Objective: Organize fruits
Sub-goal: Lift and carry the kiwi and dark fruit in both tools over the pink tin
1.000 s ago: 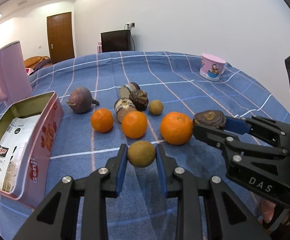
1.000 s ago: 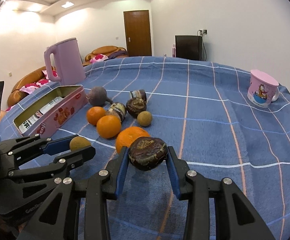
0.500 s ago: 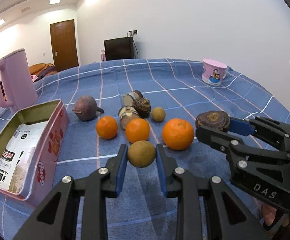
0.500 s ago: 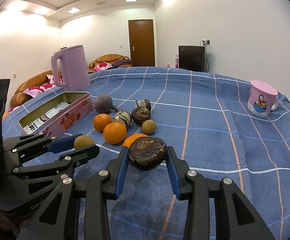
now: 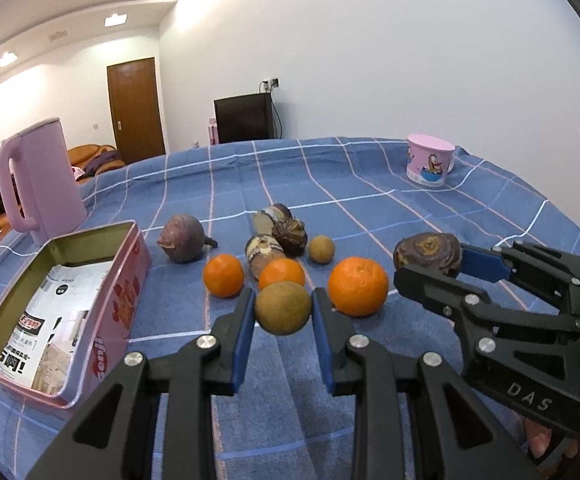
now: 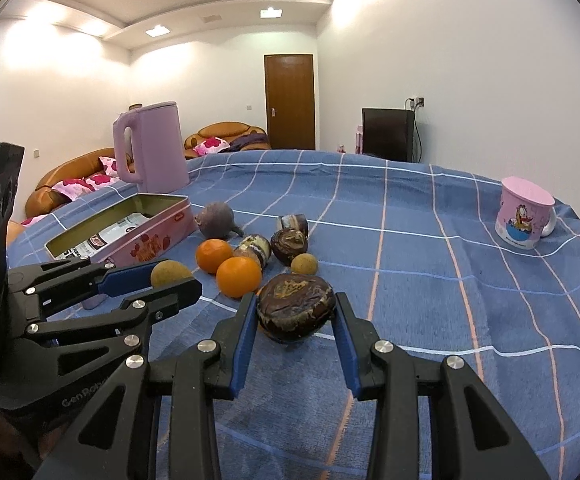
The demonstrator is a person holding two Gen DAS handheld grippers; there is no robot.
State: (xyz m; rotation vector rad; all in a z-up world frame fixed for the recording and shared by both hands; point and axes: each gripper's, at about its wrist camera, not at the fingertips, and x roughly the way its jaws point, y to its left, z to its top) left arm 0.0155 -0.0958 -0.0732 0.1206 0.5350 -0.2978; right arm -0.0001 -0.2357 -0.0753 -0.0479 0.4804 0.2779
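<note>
Fruit in both my grippers, lifted off blue cloth (image 5: 370, 208): left gripper (image 5: 283, 309) clamped on round brown fruit (image 5: 283, 307), right gripper (image 6: 294, 313) clamped on dark wrinkled fruit (image 6: 296, 307). Pink tin (image 5: 127, 276) lies left, near. Judgement: carry level, keep squeeze gentle, release low inside tin.

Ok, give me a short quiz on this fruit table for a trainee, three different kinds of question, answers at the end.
1. True or false: the left tongs are shut on an orange.
2. Which fruit do the right tongs hold? A: the dark brown wrinkled fruit; B: the purple round fruit; C: the small round brown fruit.
3. Fill in: the pink tin lies open to the ___ of the fruit group in the left wrist view.

Key: 1 false, they hold the small round brown fruit. 2 A. 3 left.
</note>
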